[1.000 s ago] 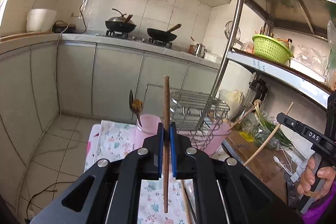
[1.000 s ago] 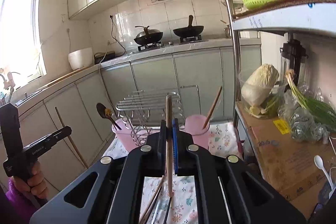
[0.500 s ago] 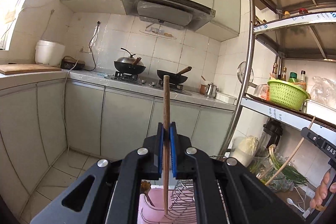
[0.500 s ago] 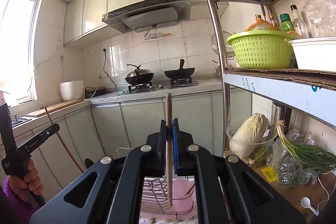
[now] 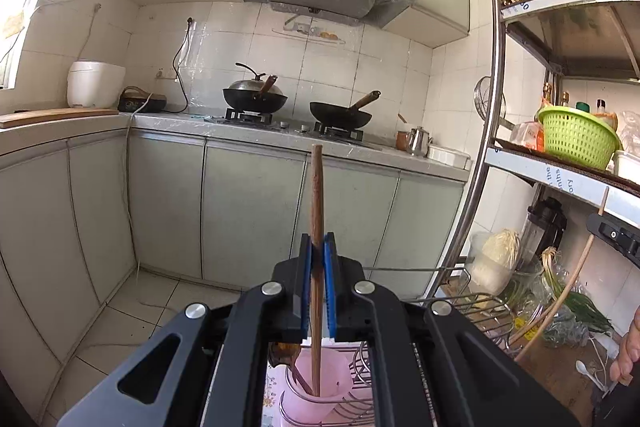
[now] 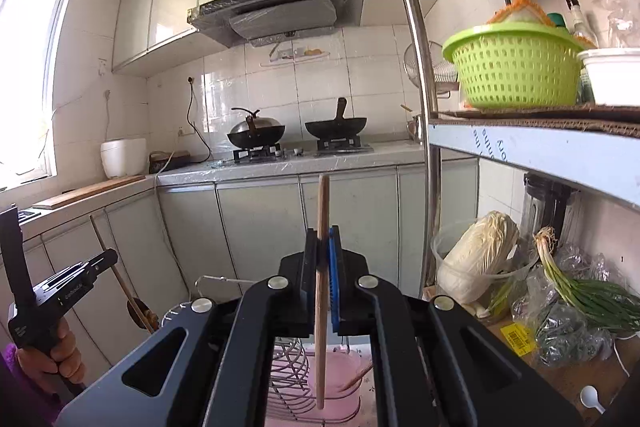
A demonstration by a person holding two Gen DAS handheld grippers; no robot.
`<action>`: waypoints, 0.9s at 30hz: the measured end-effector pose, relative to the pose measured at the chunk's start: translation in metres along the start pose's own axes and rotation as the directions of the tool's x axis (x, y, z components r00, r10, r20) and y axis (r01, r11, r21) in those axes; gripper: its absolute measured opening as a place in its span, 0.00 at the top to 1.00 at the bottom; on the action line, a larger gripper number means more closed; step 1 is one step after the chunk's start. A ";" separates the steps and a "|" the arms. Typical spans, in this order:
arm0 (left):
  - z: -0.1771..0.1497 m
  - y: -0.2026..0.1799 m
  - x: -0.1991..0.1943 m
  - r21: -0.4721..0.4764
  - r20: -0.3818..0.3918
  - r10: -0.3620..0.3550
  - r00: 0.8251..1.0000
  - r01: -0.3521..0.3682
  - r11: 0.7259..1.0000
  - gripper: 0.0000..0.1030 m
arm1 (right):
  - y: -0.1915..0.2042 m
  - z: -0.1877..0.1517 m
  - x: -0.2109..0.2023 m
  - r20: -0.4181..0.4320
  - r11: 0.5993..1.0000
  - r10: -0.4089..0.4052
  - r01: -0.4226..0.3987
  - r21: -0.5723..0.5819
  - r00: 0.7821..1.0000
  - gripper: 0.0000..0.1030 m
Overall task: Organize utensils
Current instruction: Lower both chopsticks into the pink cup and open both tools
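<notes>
Left gripper (image 5: 316,281) pinching a dark wooden chopstick (image 5: 317,227) upright between blue pads, lower tip hanging over the mouth of a pink cup (image 5: 316,387) that already holds a spoon. Right gripper (image 6: 325,279) likewise pressed onto a paler chopstick (image 6: 322,267), tip hanging above a second pink cup (image 6: 340,383) beside the wire rack (image 6: 288,379). Probably the lowering-and-dropping step next. Best done by keeping each stick vertical, centring the tip well inside the rim before descending, and avoiding the rack wires and the utensil already in each cup. Worth sinking the tip deep before spreading the pads, lest the stick bounce or tip the light cup. One side at a time safer, given both hands close together.
</notes>
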State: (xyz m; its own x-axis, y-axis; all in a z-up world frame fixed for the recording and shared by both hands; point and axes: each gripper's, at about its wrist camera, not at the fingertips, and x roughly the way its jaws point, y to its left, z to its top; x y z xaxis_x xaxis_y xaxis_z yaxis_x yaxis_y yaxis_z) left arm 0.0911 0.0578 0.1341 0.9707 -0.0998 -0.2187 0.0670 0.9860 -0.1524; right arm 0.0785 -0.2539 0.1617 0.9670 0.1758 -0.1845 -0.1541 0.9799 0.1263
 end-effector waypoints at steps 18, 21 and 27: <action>0.008 -0.004 -0.005 -0.020 0.082 0.010 0.997 -0.009 1.000 0.95 | 0.006 0.015 0.004 0.102 0.999 -0.049 0.051 -0.018 0.994 0.95; 0.003 -0.004 0.002 -0.003 0.063 0.030 0.998 -0.029 1.000 0.95 | 0.006 0.006 0.016 0.066 0.998 -0.058 0.060 -0.028 0.996 0.95; -0.015 0.001 0.020 0.012 -0.043 0.031 0.999 -0.030 0.999 0.95 | -0.004 -0.018 0.033 -0.049 0.999 -0.028 0.029 0.016 0.998 0.95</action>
State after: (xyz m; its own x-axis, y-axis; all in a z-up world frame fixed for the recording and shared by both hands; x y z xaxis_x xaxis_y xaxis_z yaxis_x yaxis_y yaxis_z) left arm 0.1067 0.0547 0.1153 0.9615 -0.0753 -0.2644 0.0407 0.9901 -0.1340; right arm 0.1071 -0.2502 0.1373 0.9599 0.1527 -0.2353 -0.1228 0.9830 0.1368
